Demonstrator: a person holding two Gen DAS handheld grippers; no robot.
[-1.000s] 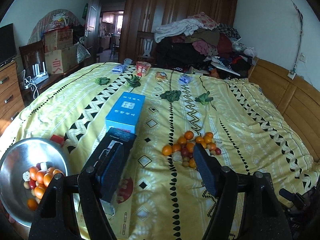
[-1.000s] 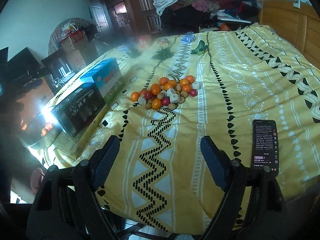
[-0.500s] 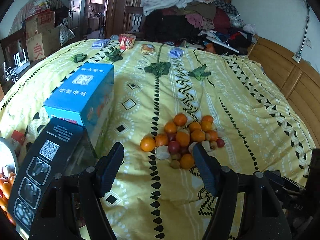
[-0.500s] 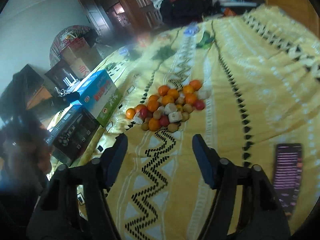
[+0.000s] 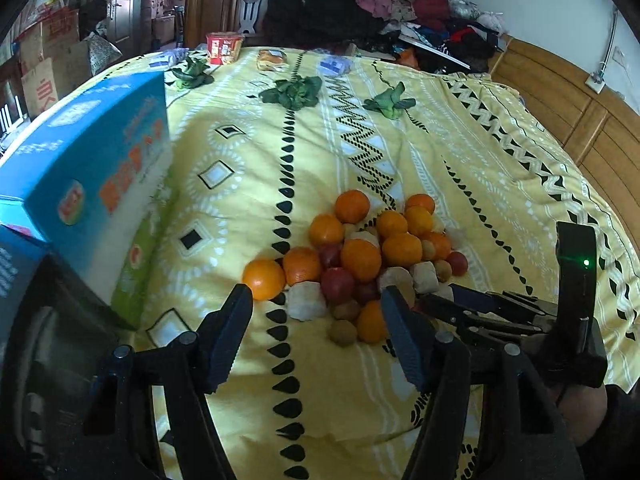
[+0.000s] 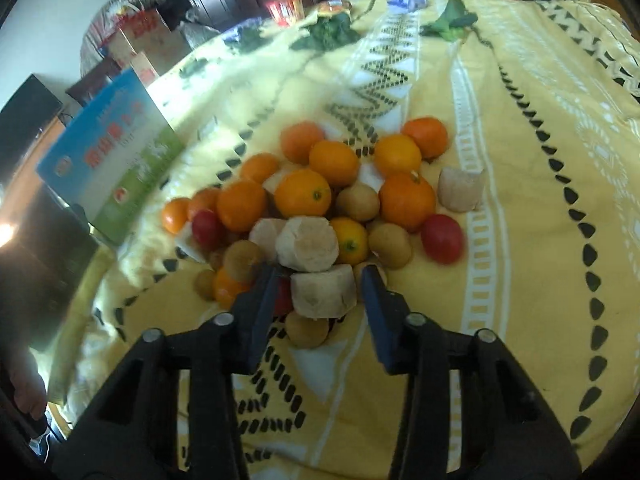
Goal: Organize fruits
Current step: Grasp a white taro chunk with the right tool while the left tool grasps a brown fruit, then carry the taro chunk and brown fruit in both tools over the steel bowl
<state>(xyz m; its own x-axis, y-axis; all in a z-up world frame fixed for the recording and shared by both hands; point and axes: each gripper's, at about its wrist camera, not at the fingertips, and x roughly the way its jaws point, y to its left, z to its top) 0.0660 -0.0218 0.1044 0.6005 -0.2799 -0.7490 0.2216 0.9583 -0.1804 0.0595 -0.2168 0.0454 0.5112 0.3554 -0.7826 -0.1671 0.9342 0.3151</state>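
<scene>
Bed (image 5: 460,184), yellow patterned cover, cluttered bedroom behind. Fruit pile (image 5: 372,256): oranges, red and brown small fruits, pale cut chunks, heaped just ahead of both tongs, far closer than a second ago. Right tongs (image 6: 318,294): jaws closing around a pale chunk (image 6: 324,294), contact not yet seen. Left tongs (image 5: 316,304): closing slightly, nothing gripped, pile's near edge between them. A pick-up is judged begun. Blue box (image 5: 92,184) left. The metal bowl seen earlier is now out of view.
</scene>
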